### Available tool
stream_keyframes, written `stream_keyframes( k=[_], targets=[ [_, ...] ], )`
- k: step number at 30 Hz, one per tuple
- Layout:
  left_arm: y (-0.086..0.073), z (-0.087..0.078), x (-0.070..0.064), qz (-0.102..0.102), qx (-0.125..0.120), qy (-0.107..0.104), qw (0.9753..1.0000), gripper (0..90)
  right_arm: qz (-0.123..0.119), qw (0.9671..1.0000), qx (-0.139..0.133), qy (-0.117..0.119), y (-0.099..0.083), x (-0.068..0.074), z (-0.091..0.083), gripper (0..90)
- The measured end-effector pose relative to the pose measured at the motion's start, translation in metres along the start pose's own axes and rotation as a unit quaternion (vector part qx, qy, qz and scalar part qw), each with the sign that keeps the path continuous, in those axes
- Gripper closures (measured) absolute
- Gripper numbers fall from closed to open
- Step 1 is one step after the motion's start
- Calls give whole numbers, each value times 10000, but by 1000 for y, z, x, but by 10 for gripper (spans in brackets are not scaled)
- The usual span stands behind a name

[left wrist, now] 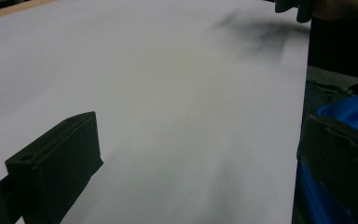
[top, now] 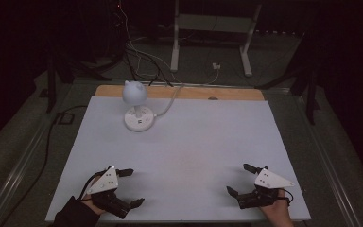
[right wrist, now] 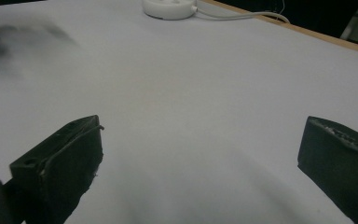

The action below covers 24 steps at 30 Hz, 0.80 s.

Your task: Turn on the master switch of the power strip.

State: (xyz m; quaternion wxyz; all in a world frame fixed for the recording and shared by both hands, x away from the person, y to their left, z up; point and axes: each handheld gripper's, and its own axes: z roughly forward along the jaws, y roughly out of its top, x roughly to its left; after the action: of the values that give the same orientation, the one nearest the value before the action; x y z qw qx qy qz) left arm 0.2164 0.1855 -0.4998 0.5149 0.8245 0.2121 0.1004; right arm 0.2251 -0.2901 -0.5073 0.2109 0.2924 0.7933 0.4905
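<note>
Resting near the table's (top: 189,156) front edge, both grippers, left (top: 131,188) and right (top: 240,178), gape empty, probably readied for the far lamp (top: 136,111).

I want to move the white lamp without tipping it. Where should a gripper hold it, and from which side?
Probably the thin neck of the lamp, between round head and flat round base, with the left gripper coming from the front. The cable leaves toward the right rear, so that side is less free.

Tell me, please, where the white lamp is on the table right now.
In the high view the lamp stands at the far left of the table, near its wooden edge, well beyond the left gripper.
</note>
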Motion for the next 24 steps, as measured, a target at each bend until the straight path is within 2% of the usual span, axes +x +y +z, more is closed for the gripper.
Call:
stream_keyframes(
  k=[9,24],
  targets=[
    [9,3,0,38,1,-95,9999,2,23,10000,-10,-12,0,0,-1,0],
    [26,6,10,-1,-91,14,10000,1,24,10000,-48,-24,0,0,-2,0]
  ],
)
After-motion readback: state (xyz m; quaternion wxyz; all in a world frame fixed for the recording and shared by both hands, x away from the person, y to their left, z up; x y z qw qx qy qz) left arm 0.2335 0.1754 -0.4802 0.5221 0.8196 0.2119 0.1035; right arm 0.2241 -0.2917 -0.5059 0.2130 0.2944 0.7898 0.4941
